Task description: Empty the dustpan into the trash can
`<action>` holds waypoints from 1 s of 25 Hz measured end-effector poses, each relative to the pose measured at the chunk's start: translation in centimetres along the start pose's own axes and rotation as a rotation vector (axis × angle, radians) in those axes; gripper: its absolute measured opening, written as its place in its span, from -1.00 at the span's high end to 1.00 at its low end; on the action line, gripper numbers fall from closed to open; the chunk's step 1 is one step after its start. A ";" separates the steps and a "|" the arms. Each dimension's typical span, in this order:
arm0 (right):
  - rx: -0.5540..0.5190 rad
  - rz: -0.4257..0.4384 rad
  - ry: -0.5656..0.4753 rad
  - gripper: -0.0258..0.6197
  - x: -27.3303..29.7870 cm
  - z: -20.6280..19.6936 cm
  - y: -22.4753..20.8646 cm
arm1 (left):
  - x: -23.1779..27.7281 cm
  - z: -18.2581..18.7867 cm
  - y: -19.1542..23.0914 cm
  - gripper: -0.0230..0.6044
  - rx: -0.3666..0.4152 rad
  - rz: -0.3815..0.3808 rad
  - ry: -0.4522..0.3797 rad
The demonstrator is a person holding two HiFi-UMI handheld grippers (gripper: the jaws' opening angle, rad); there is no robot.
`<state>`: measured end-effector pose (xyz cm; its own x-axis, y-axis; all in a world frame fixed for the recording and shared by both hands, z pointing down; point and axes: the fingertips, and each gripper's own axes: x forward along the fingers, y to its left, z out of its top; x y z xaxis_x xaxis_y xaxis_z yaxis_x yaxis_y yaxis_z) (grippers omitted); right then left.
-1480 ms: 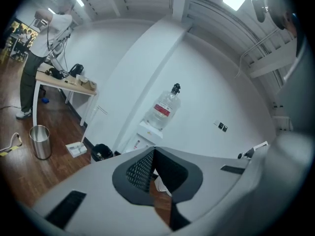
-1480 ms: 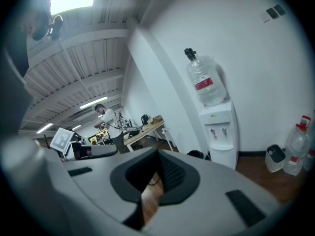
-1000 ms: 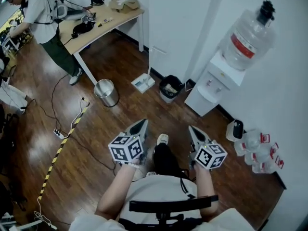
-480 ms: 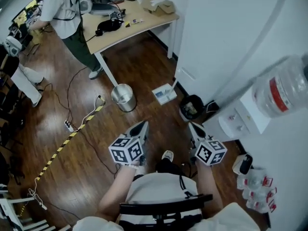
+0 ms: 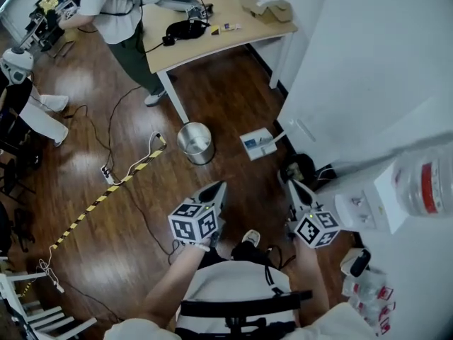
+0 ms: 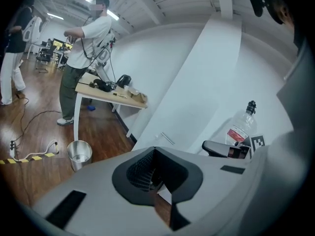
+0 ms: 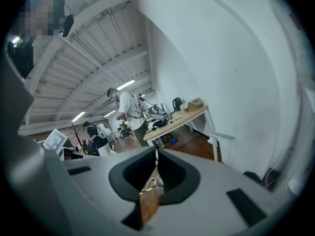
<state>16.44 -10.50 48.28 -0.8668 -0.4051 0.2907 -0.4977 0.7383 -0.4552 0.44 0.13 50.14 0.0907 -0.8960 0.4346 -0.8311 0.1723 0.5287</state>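
Head view: left gripper [image 5: 218, 188] jaws together, right gripper [image 5: 294, 186] just cracking apart, both empty. I'm on the approach; next, reach what I take for the far dustpan [image 5: 258, 144].

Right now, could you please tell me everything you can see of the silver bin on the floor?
The silver bin is a round, shiny metal pail with an open top and no lid. It stands upright on the dark wooden floor, just in front of the table leg and to the left of what looks like a white dustpan in the head view. Nothing touches it. Its inside looks pale, and I cannot tell what it contains.
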 end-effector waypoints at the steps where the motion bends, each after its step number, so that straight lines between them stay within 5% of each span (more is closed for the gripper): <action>1: 0.001 -0.013 -0.007 0.81 0.8 0.1 0.3 | 0.2 0.7 0.9 0.96 0.006 -0.008 0.006; 19: -0.051 -0.319 -0.124 0.36 9.6 2.0 4.0 | 2.9 10.0 10.7 0.96 0.067 -0.239 0.125; 25: -0.080 -0.418 -0.102 0.20 11.2 0.7 -1.7 | 5.7 9.2 9.2 0.96 0.067 -0.270 0.156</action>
<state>7.61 -16.67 51.71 -0.5920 -0.7260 0.3499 -0.8059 0.5375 -0.2483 -11.76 -7.16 50.83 0.3912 -0.8314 0.3946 -0.7996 -0.0948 0.5930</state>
